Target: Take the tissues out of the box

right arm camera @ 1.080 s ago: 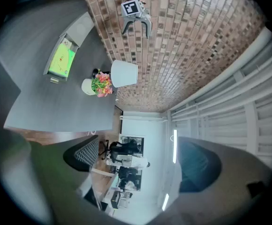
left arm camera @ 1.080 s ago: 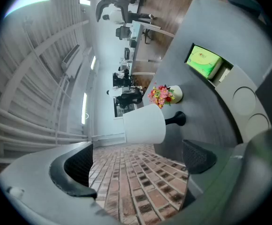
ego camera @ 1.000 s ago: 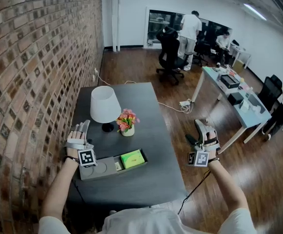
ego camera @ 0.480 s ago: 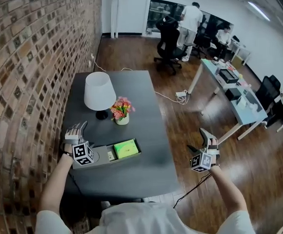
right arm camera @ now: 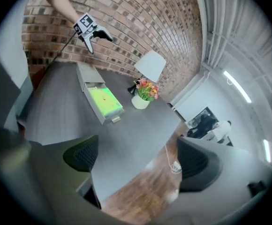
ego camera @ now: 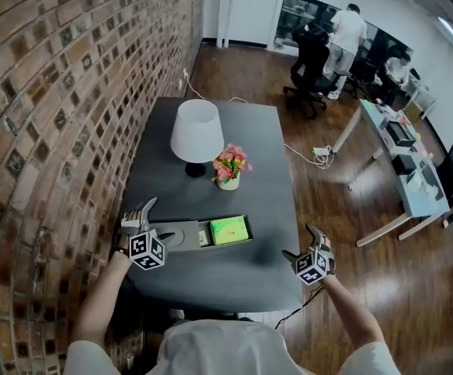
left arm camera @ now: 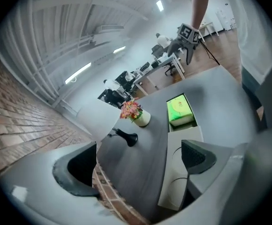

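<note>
Nearer the table [ego camera: 228, 276] edge than before, right gripper [ego camera: 298, 241], jaws apart.

A white lamp [ego camera: 196, 131] is standing on the dark grey table [ego camera: 265, 155], close to the brick wall [ego camera: 62, 92], with a small white pot of pink and orange flowers [ego camera: 230, 168] sitting just beside it. A white power strip [ego camera: 321, 151] is lying on the wooden floor [ego camera: 328, 201]. At the far end, a person in a white shirt [ego camera: 346, 33] is standing near a black office chair [ego camera: 311, 61].
</note>
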`<control>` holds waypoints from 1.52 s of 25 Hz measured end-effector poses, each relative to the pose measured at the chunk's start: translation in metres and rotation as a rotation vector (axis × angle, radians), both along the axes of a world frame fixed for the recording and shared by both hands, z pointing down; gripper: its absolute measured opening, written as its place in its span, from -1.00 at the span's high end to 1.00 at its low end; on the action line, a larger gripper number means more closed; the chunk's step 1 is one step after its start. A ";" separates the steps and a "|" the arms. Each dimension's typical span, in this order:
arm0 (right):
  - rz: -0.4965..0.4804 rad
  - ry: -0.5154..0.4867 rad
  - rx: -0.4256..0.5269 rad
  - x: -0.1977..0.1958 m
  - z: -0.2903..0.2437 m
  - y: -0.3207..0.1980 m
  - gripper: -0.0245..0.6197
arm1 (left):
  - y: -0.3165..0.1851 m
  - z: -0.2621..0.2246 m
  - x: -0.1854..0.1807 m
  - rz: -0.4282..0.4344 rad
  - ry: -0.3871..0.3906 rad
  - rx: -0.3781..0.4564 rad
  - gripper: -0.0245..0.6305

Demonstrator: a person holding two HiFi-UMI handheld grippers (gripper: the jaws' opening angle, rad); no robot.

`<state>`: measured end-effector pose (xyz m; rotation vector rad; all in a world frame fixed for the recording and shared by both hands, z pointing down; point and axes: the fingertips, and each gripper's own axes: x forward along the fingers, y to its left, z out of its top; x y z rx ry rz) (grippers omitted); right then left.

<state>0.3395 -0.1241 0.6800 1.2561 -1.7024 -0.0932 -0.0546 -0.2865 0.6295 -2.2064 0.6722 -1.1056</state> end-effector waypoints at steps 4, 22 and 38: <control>-0.008 -0.230 -0.107 -0.044 0.023 -0.022 -0.74 | 0.027 -0.006 -0.007 0.007 0.049 -0.029 -0.80; 0.225 -0.734 -0.447 -0.162 0.085 -0.107 -0.99 | 0.087 -0.047 -0.006 -0.098 0.430 -0.157 -0.80; 0.604 -0.547 -0.522 -0.181 0.145 -0.127 -0.99 | 0.083 -0.075 -0.008 -0.174 0.624 -0.183 -0.80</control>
